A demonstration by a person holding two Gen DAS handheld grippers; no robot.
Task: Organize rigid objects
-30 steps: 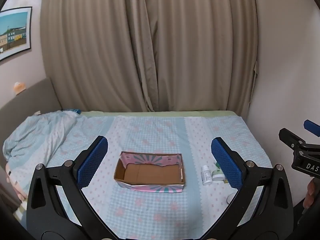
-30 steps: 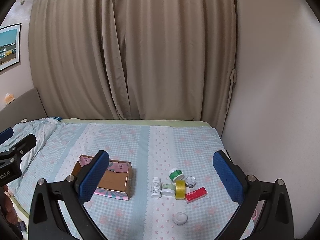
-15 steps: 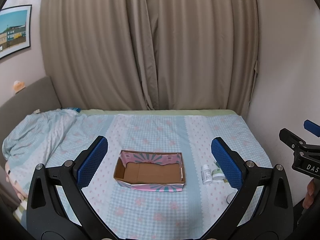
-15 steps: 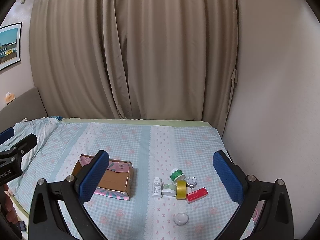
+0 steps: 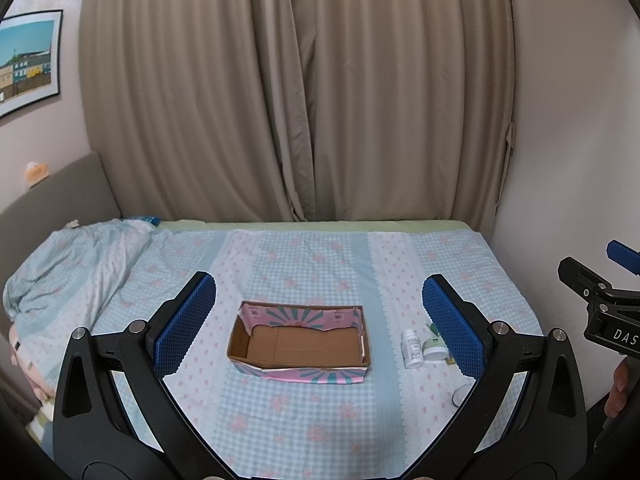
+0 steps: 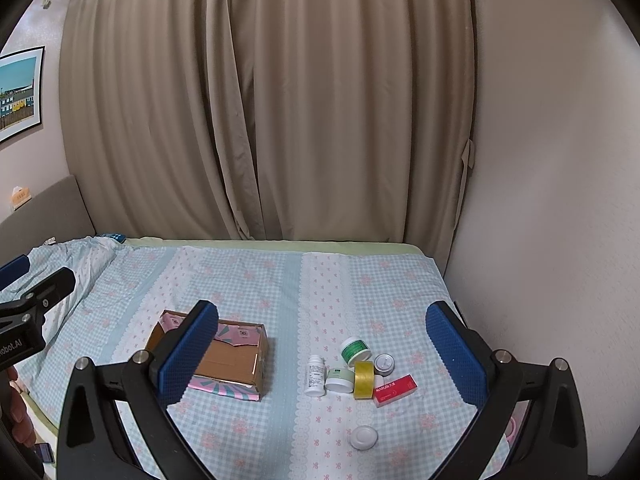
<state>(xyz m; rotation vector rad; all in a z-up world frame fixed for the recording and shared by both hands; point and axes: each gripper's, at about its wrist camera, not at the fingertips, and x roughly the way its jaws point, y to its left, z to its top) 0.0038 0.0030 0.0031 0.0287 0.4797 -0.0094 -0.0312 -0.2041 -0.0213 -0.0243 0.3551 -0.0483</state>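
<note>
An open cardboard box point(image 5: 300, 344) with pink and teal sides sits empty on the bed; it also shows in the right wrist view point(image 6: 236, 356). To its right lies a cluster: a white bottle point(image 6: 315, 375), a pale green jar point(image 6: 340, 379), a green-lidded jar point(image 6: 354, 350), a yellow tape roll point(image 6: 364, 379), a small silver tin point(image 6: 384, 363), a red box point(image 6: 395, 390) and a white round lid point(image 6: 363, 437). My left gripper point(image 5: 320, 326) is open and empty, held above the box. My right gripper point(image 6: 322, 354) is open and empty, above the cluster.
The bed point(image 5: 320, 264) has a blue checked sheet. A bunched duvet point(image 5: 68, 264) lies at the left. Beige curtains point(image 5: 296, 92) hang behind the bed. A wall point(image 6: 552, 200) bounds the right side. The headboard point(image 5: 48, 200) stands at the left.
Both views have crept slightly; the box and the cluster sit a little higher in frame. Nothing was taken hold of or let go.
</note>
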